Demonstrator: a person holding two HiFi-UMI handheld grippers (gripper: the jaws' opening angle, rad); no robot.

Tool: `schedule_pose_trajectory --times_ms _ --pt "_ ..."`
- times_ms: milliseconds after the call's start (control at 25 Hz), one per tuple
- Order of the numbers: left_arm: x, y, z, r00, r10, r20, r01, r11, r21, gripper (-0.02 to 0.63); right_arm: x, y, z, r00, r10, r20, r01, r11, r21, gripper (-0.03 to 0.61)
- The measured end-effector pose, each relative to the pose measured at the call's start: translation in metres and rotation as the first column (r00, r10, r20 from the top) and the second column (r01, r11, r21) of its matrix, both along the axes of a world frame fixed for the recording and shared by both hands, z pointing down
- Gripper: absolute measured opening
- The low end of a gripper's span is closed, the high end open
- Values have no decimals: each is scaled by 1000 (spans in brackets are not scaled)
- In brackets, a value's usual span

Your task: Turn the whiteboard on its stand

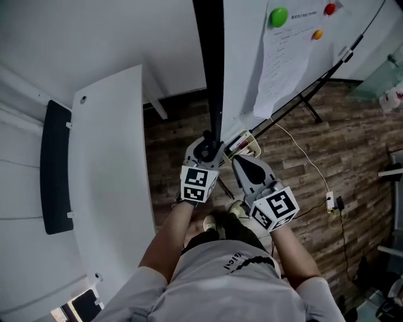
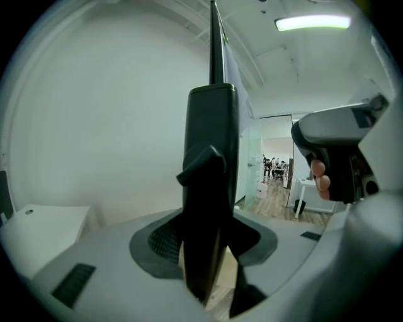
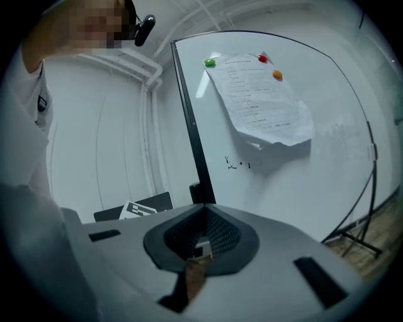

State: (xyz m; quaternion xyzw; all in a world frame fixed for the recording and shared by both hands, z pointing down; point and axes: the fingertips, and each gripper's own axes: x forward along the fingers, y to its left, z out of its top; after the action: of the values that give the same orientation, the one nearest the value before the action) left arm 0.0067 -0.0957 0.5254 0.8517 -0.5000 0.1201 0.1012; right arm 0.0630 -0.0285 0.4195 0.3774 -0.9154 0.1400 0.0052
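The whiteboard (image 1: 245,56) stands on its tripod stand (image 1: 310,95), seen almost edge-on, with a black frame (image 1: 211,63) down its near side. My left gripper (image 1: 206,149) is shut on that frame's lower part; in the left gripper view the black frame (image 2: 211,176) fills the gap between the jaws (image 2: 211,251). My right gripper (image 1: 242,162) hovers just right of it by the marker tray (image 1: 242,143), shut and empty. From the right gripper view, the board face (image 3: 302,170) and its frame (image 3: 192,138) rise ahead of the closed jaws (image 3: 203,207).
A paper sheet (image 1: 283,56) hangs on the board under green (image 1: 278,16), red (image 1: 329,9) and orange (image 1: 317,34) magnets. A white table (image 1: 107,176) with a black chair (image 1: 55,166) stands close on the left. A cable and plug (image 1: 330,201) lie on the wooden floor.
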Motion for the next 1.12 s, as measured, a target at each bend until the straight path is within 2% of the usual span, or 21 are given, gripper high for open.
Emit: schedule_pose_trajectory --times_ms 240,440,680,920,1120 --pt "2 8 -7 999 39 -15 -38 999 11 187 -7 25 9 990 120 -77 -122 992 -29 11" --pt "2 11 -6 999 35 -41 -35 999 1 187 -5 42 13 982 159 -97 -162 986 -29 11" --pt "7 23 -2 998 39 -54 -41 999 -30 187 1 54 11 987 146 -73 -149 988 -33 11" --pt "-6 42 -16 998 -38 -52 39 999 9 187 15 68 10 992 112 -54 -114 993 -36 11" --pt "6 78 -37 998 -19 -58 21 999 36 179 28 80 12 996 82 -46 -84 995 -47 11"
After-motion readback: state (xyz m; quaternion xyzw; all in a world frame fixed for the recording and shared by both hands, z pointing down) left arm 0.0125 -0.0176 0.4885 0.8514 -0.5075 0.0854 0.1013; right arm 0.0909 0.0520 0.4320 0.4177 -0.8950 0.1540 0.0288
